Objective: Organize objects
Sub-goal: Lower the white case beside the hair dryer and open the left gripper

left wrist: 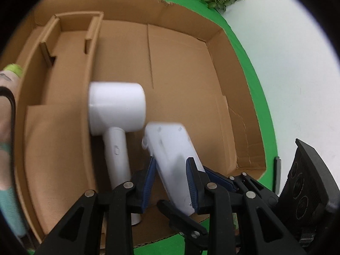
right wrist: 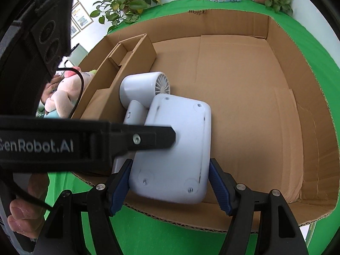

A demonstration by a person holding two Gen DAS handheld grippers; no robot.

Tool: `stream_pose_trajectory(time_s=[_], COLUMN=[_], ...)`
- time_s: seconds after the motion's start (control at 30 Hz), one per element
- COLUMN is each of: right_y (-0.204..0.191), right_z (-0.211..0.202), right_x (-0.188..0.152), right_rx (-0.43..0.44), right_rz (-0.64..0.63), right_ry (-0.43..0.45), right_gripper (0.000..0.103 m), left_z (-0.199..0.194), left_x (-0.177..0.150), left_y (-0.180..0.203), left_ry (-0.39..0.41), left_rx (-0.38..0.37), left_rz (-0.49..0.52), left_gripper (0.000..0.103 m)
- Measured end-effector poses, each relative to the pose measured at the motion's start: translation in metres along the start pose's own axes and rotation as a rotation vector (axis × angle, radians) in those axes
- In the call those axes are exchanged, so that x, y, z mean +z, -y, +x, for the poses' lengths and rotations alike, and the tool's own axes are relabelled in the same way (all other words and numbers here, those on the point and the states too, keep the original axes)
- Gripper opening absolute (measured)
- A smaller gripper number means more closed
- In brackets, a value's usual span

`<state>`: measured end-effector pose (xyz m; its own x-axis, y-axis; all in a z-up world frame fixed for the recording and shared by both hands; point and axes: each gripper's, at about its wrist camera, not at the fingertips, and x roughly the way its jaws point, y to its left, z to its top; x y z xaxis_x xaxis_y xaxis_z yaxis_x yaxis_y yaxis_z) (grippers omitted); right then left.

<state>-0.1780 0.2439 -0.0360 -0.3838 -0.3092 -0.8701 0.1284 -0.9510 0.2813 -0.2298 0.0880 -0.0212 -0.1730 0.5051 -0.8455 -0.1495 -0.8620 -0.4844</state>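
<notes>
The left gripper point(left wrist: 172, 182) is pinched on a white device point(left wrist: 173, 159), held tilted over the box point(left wrist: 221, 97) floor. The right gripper point(right wrist: 170, 189) is spread around the same device point(right wrist: 174, 148); contact at its pads cannot be told. A hair dryer point(left wrist: 115, 114) lies just left of the fingers, blurred. Its rear grille point(right wrist: 162, 84) is seen only in the right view. A plush toy point(right wrist: 63, 97) is partly hidden outside the box.

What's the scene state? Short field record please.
container: cardboard box on green cloth
in box: hair dryer, lying flat beside the divider
held: white device, above the box floor
left gripper: shut on white device
right gripper: fingers either side of white device, contact unclear
outside box: plush toy, potted plants
</notes>
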Motion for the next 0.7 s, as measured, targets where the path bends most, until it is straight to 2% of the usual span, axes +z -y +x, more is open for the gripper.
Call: stream_pose_trajectory(time_s=[0.07,0.2,0.33,0.5,0.6,0.7], right_y=[-0.001,0.001,0.006,0.003,-0.003,-0.006], right_z=[-0.003,-0.014,-0.015,0.001,0.005,0.005], right_x=[0.0,0.001,0.008,0.013,0.011,0.011], right_rx=[0.005,0.061,0.025,0.01,-0.023,-0.018], right_rz=[-0.007,0.002,0.023,0.032,0.029,0.032], right_ry=[0.003,0.014,0.012,-0.035,-0.029,-0.026], right_gripper=[0.069,0.069,0.068,0.052,0.052,0.051], left_z=[-0.008,-0.029,-0.047,-0.064,-0.073,-0.077], left_x=[0.004,-0.001,-0.009,-0.019,-0.026,-0.031], left_y=[0.001,0.002,-0.006,-0.016,-0.024,-0.029], left_ry=[0.015,0.061,0.1,0.126,0.137,0.147], left_rx=[-0.025,-0.023,-0.012,-0.007,-0.006,-0.004], left_rz=[0.003,0.02,0.022,0.012,0.018,0.026], left_gripper=[0.028,0.028,0.028,0.028,0.028,0.028])
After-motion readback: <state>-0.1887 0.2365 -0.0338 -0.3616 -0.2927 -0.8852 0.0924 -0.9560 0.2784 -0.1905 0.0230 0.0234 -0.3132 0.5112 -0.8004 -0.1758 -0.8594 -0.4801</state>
